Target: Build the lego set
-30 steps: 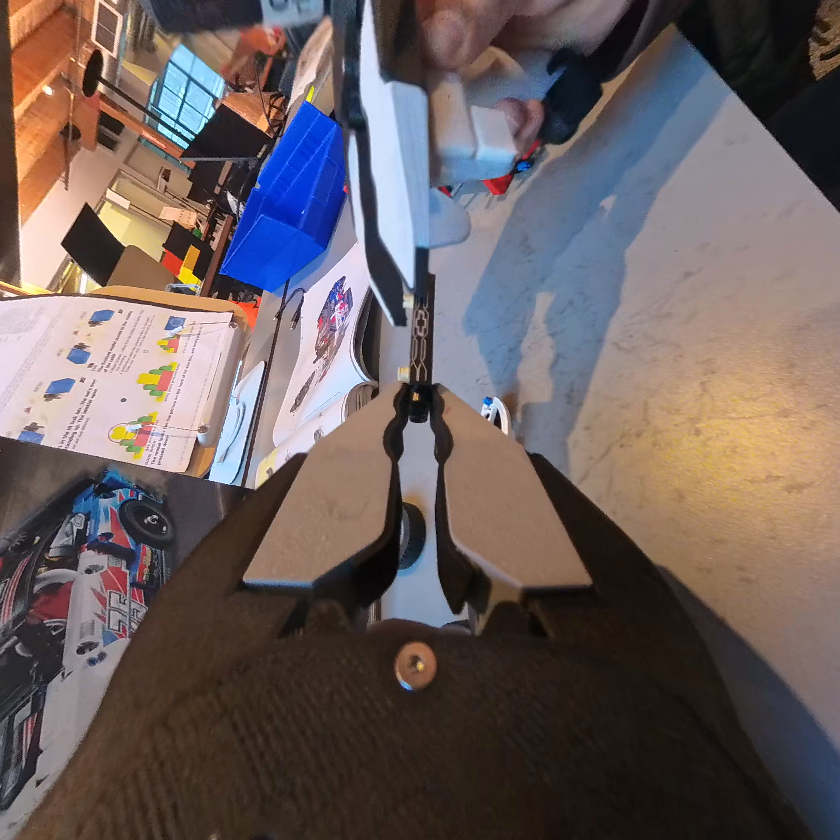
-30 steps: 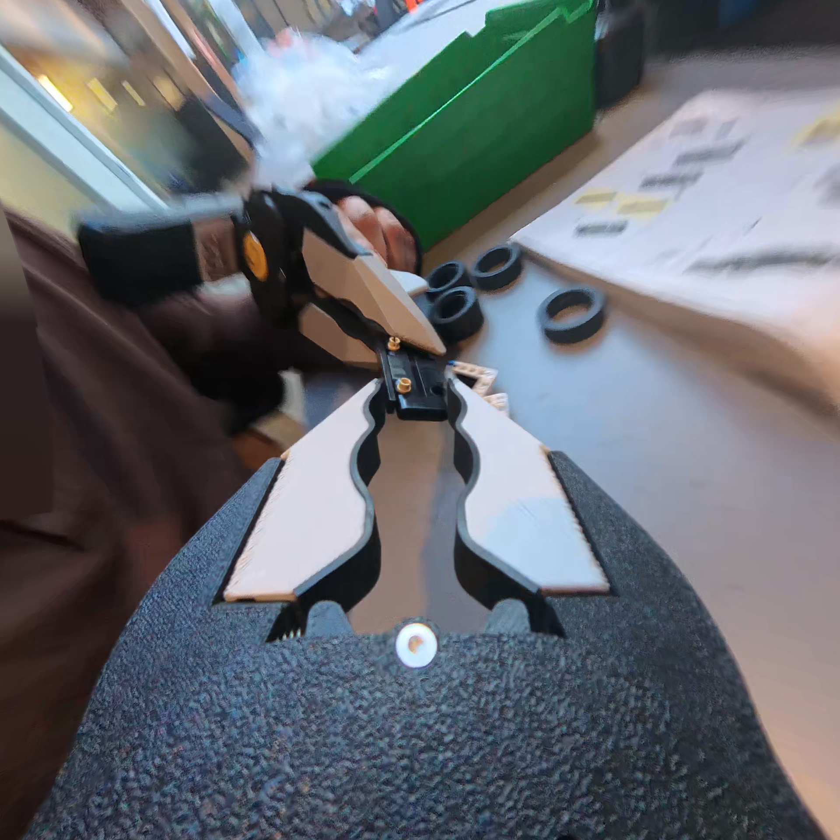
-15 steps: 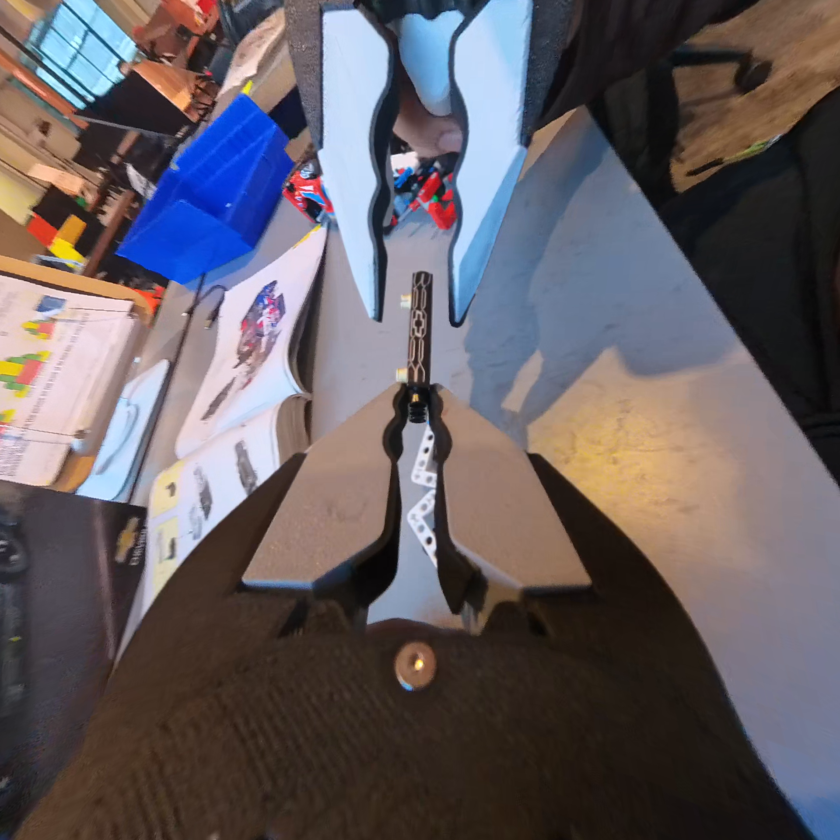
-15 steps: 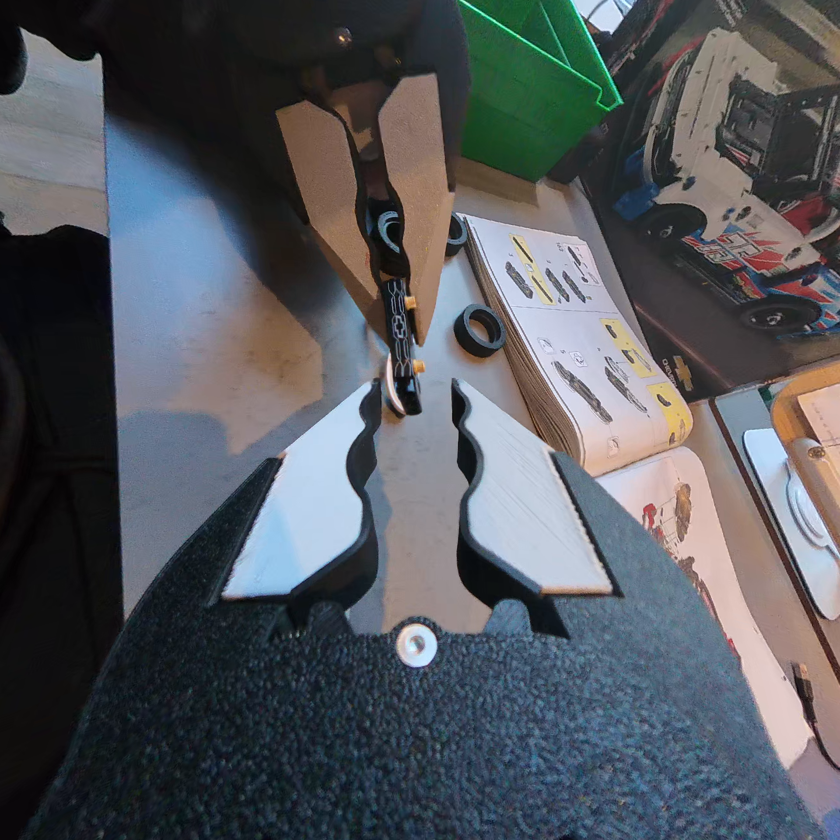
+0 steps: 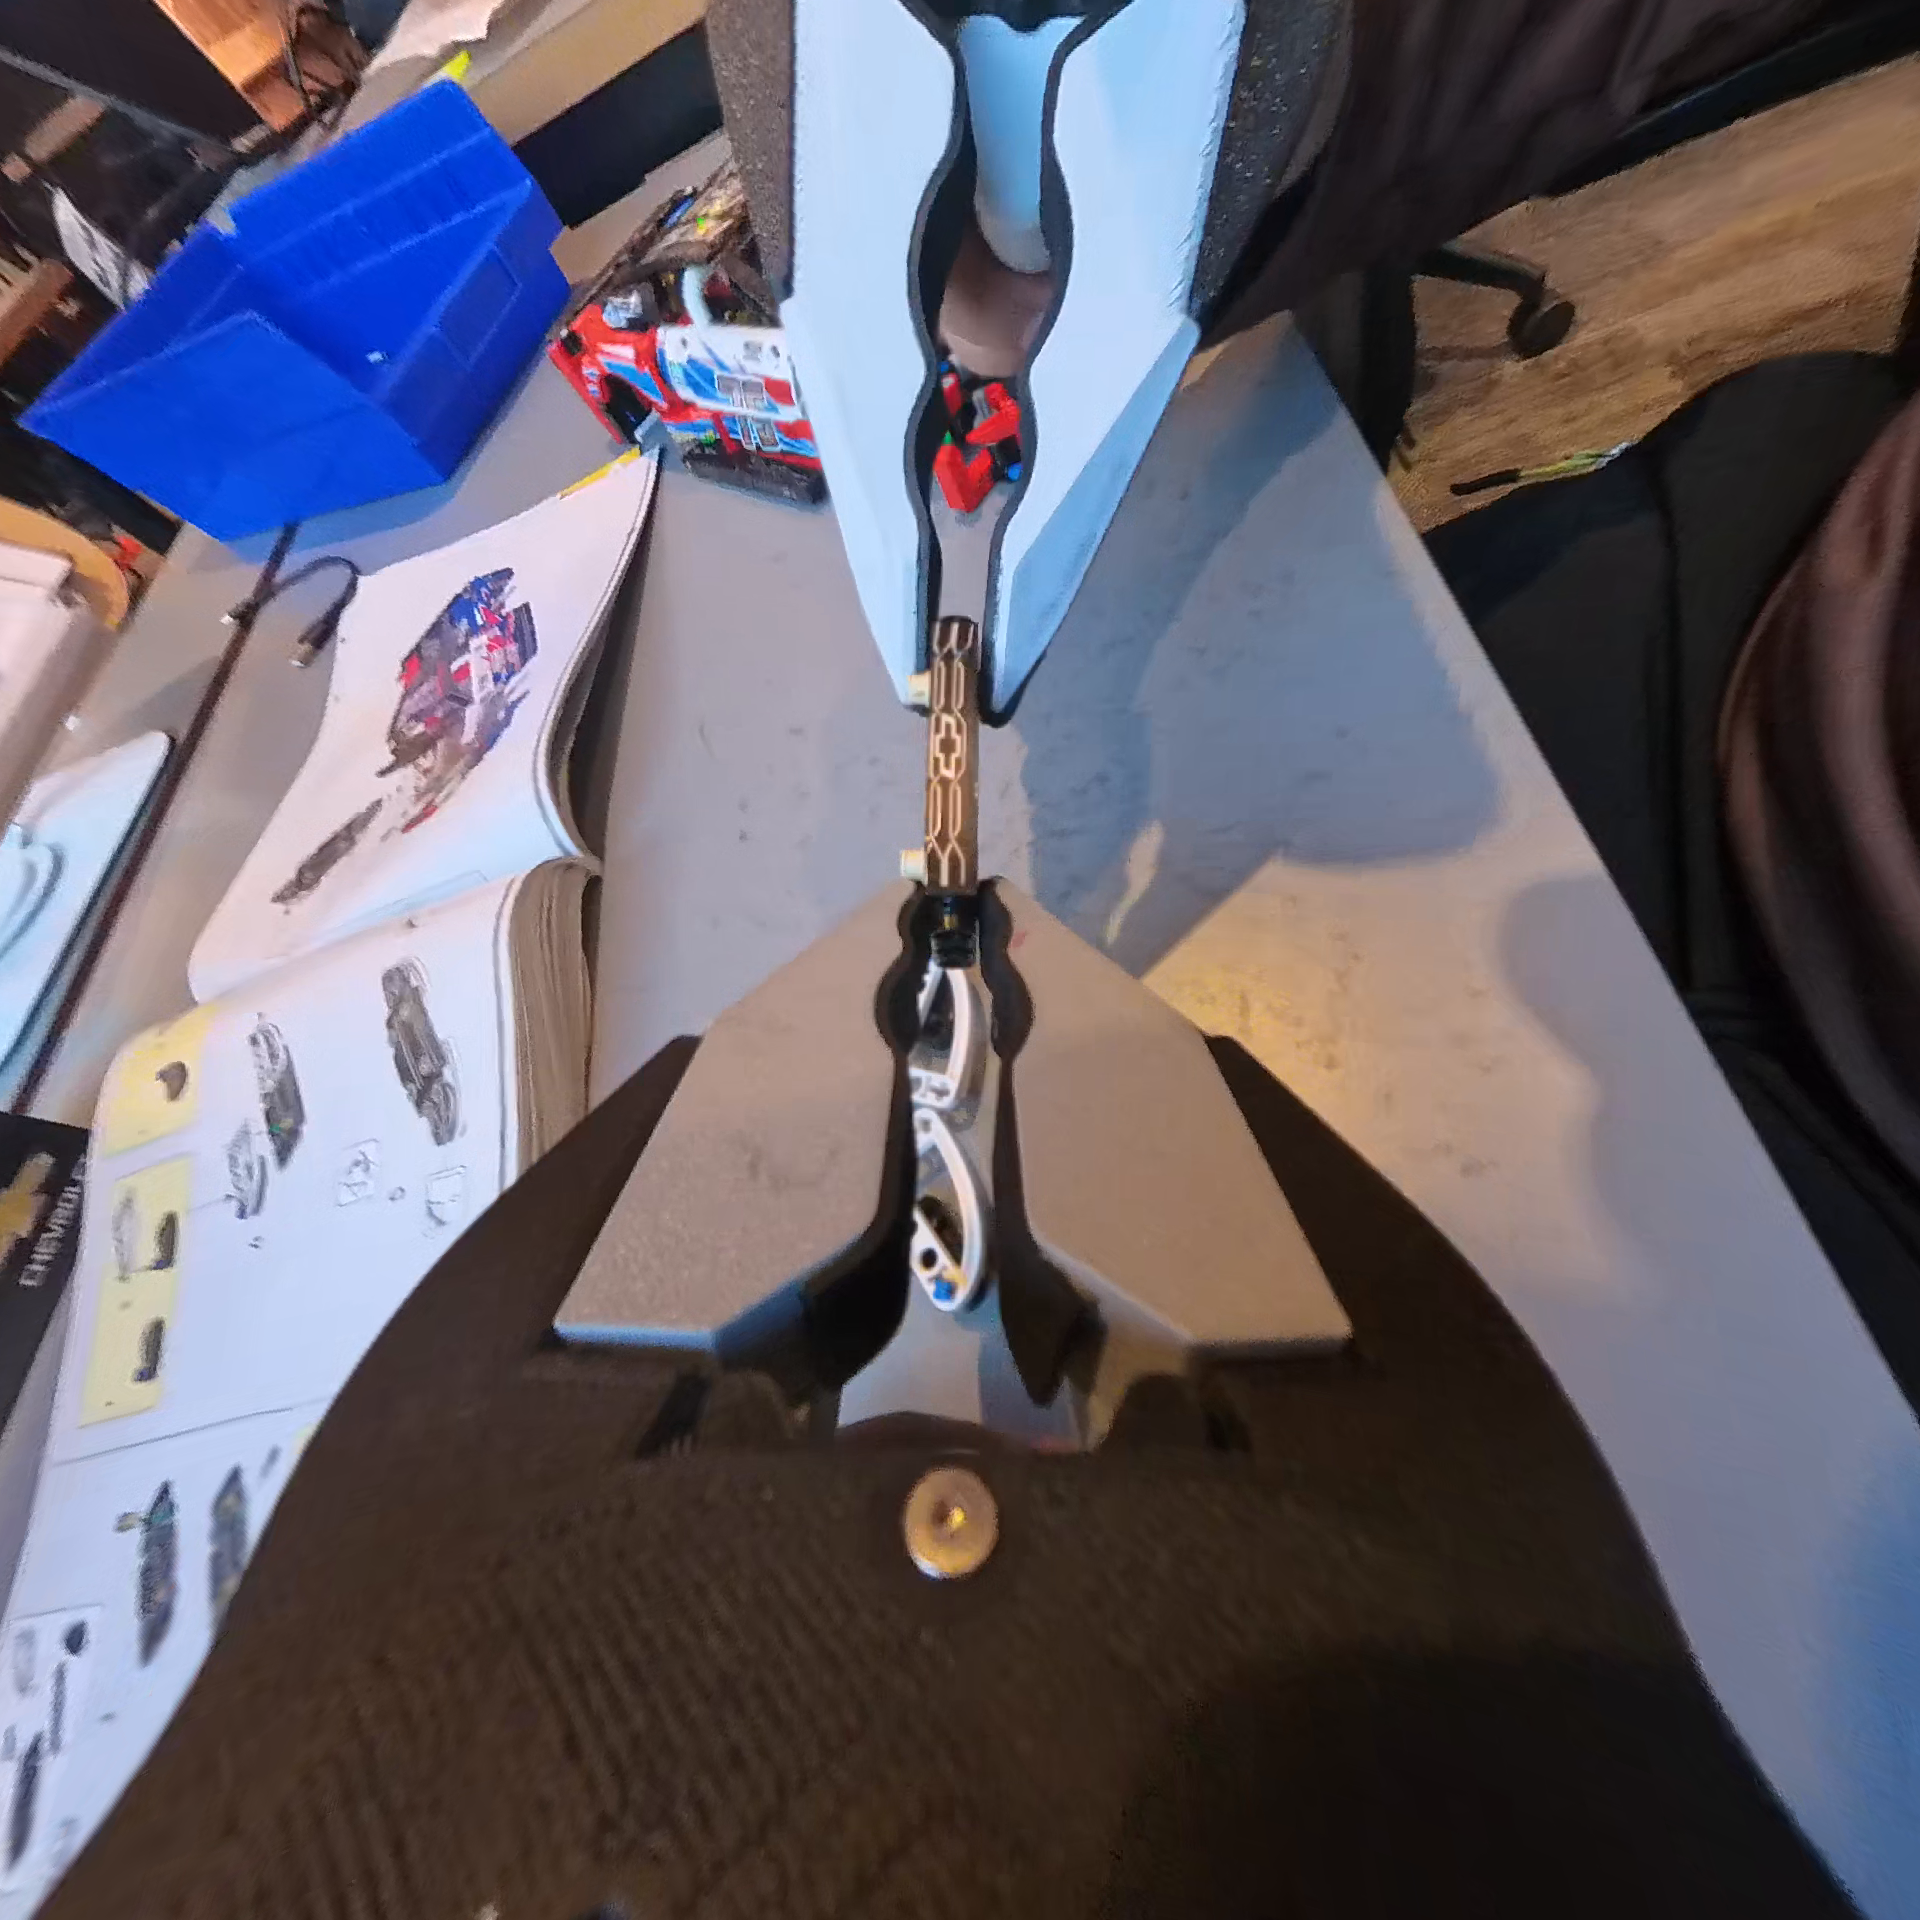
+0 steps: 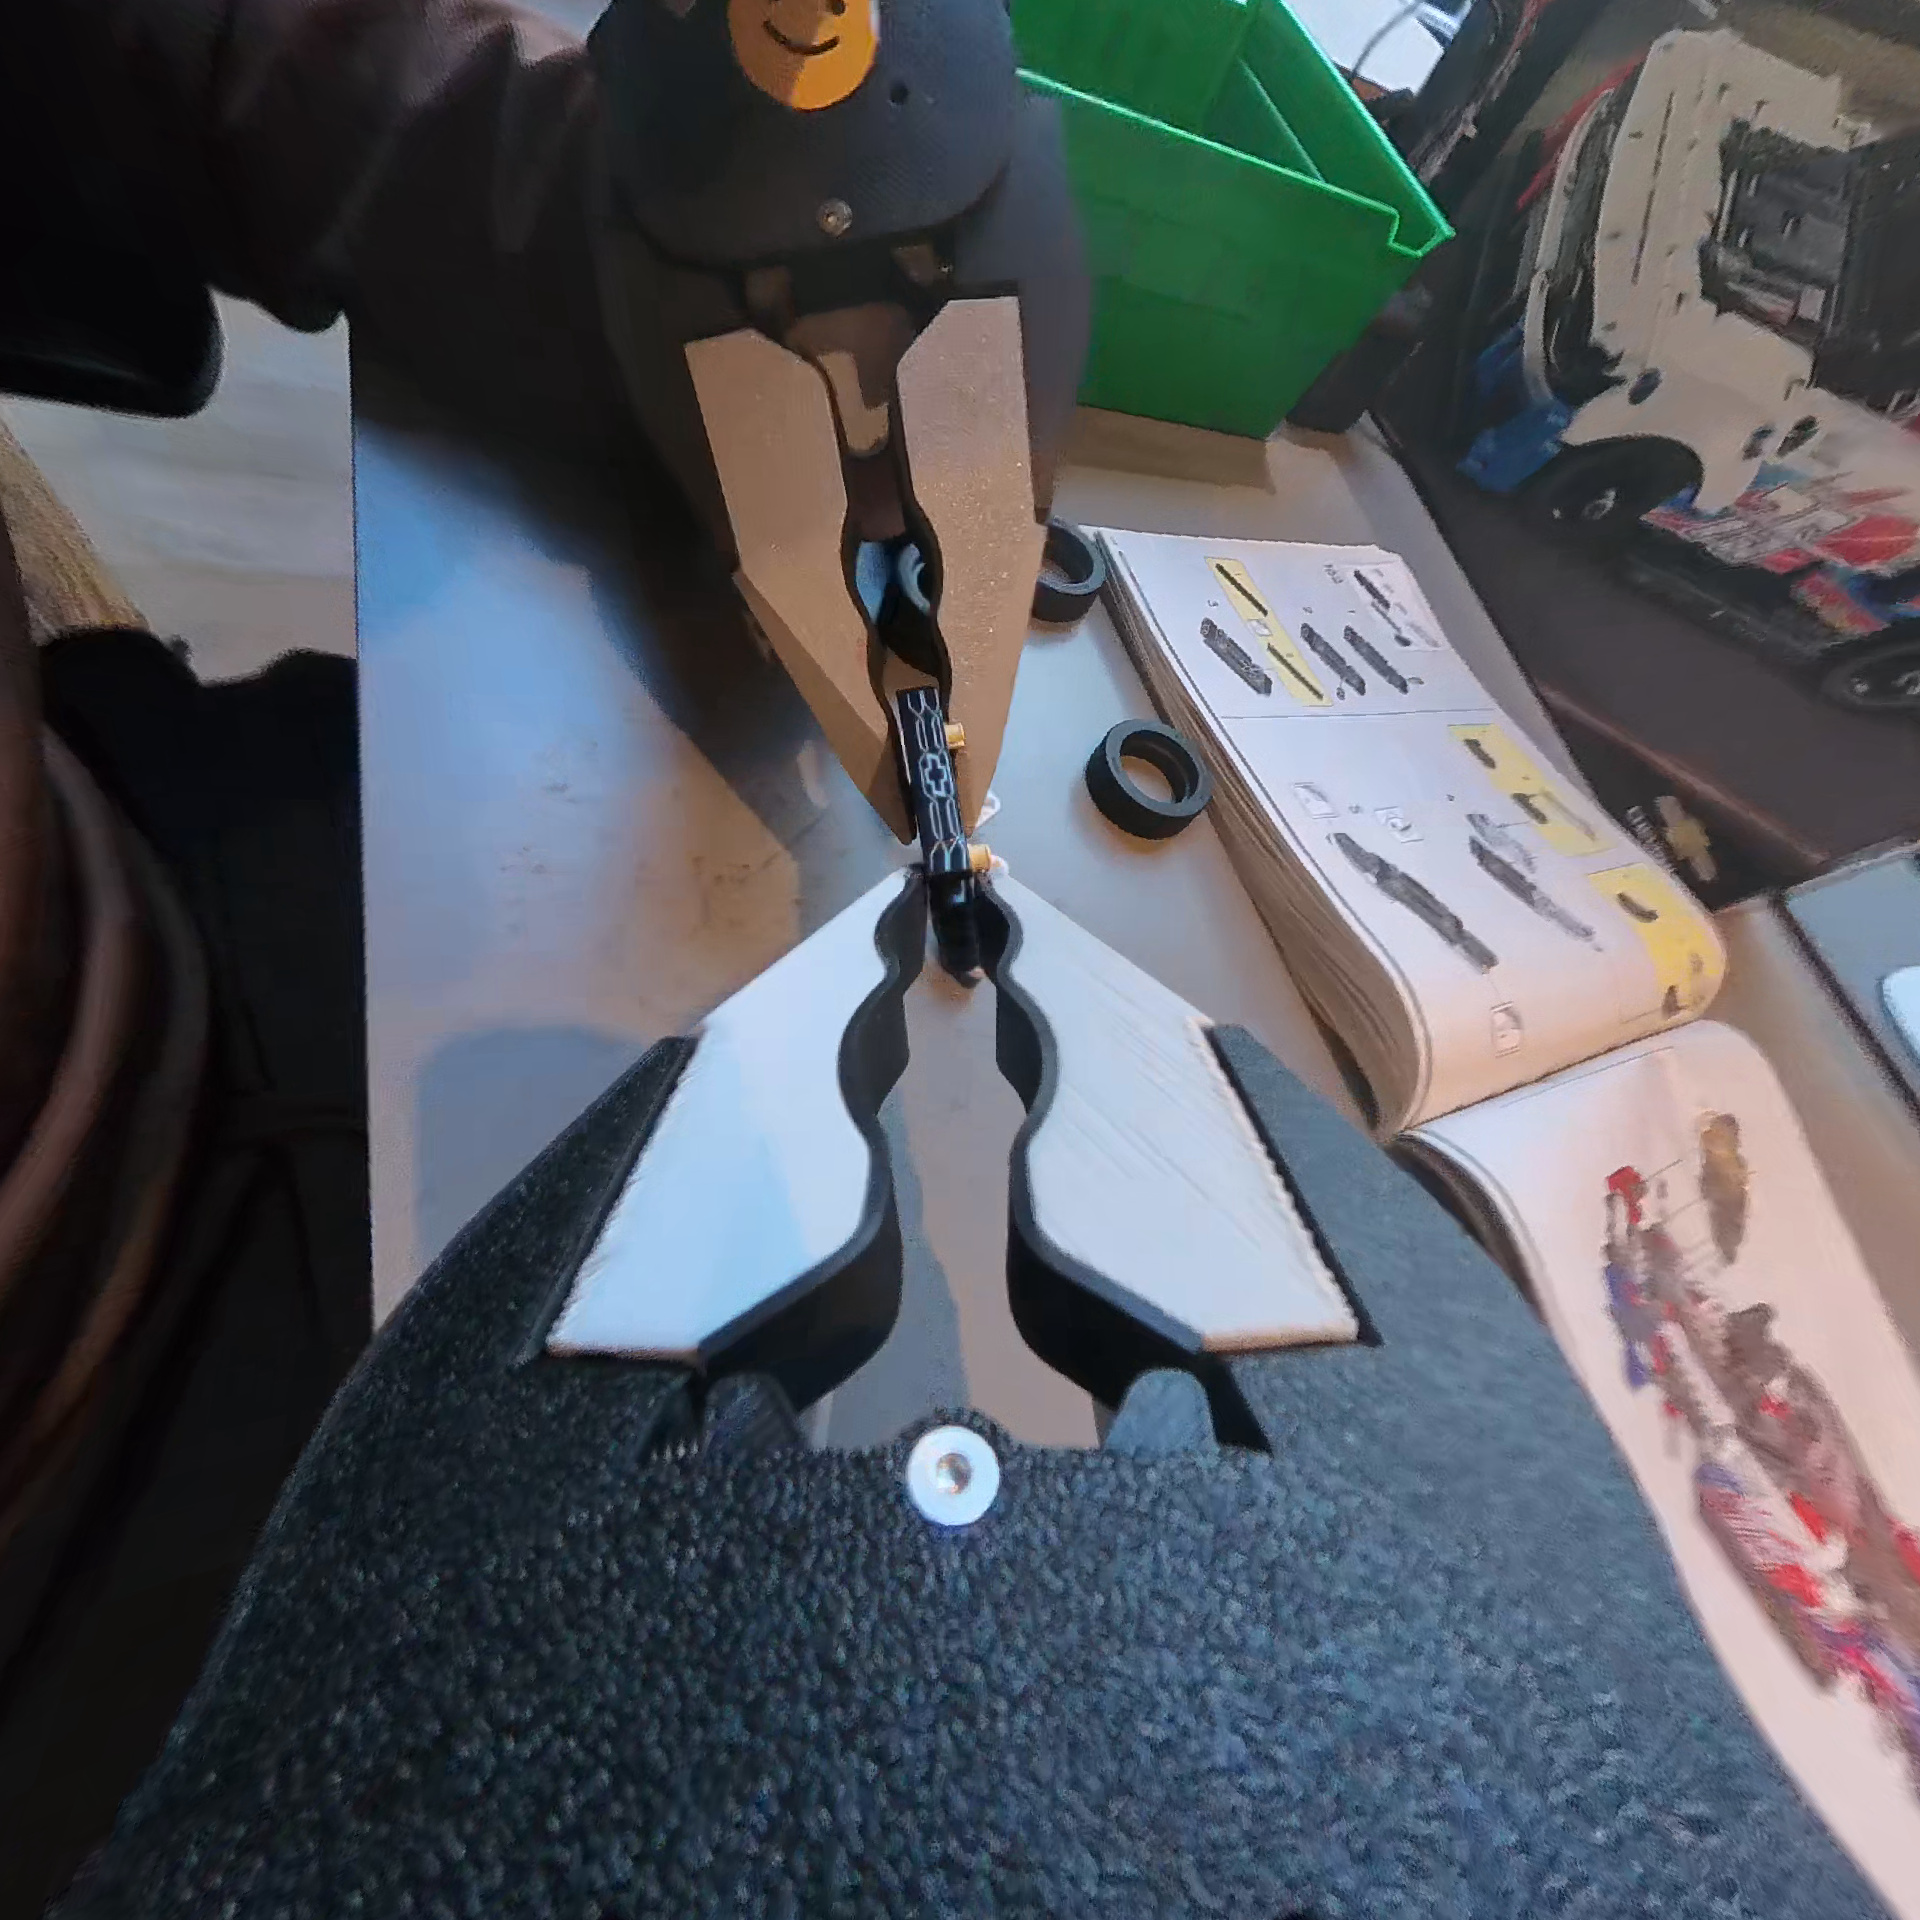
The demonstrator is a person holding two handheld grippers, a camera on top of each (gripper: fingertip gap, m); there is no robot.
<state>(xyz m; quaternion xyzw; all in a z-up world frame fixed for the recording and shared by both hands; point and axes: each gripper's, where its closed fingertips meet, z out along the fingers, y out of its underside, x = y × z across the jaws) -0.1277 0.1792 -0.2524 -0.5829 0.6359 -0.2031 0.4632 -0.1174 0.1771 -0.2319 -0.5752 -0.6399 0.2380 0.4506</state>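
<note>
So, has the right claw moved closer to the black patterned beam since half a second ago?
Yes. The right claw has advanced toward the left claw and closed on the black beam, over the grey table.

The black printed beam [image 5: 953, 764] looks glossy plastic, the instruction booklet [image 6: 1382, 800] matt paper, the table [image 5: 1299, 1039] smooth and scuffed, the green bin [image 6: 1226, 249] shiny plastic.

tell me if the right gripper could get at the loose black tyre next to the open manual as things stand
Probably not yet. The right gripper is shut on one end of the black beam, which the left gripper holds at the other. The tyre lies uncovered on the table, so once it releases, the way looks free.
</note>
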